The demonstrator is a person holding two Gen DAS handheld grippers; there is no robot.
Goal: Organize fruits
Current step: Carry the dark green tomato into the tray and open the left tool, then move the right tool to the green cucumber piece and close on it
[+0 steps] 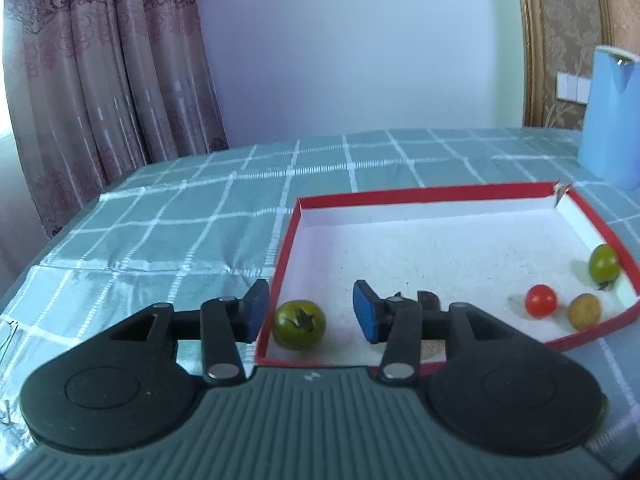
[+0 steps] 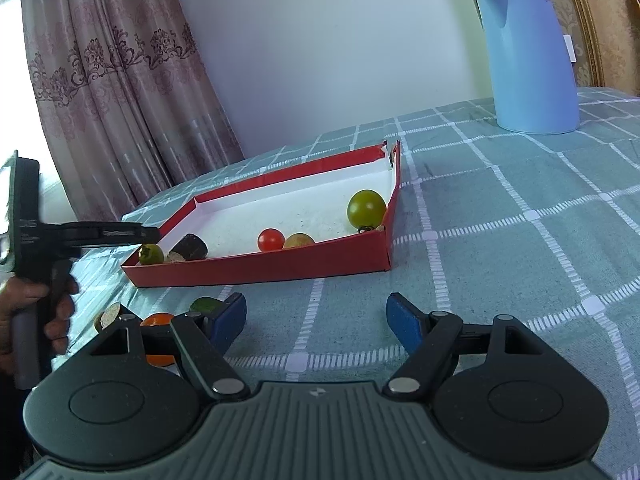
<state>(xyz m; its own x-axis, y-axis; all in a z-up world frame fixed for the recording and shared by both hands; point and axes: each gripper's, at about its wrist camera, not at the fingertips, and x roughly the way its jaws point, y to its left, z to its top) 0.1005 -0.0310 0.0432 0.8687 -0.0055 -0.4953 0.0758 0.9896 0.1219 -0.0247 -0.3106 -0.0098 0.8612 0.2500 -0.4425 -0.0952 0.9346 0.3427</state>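
Left wrist view: my left gripper (image 1: 310, 314) hangs spread wide around a small green tomato (image 1: 299, 324) lying in the near corner of the red-walled cardboard tray (image 1: 424, 191). My right gripper (image 2: 316, 322) gapes, holding nothing, over the checked tablecloth (image 2: 500, 208).

No words, numbers or brand names can be read. The only sign is a small pale emblem on the ribbed grey body of the left gripper (image 1: 306, 314), and the same on the right gripper (image 2: 316, 322).
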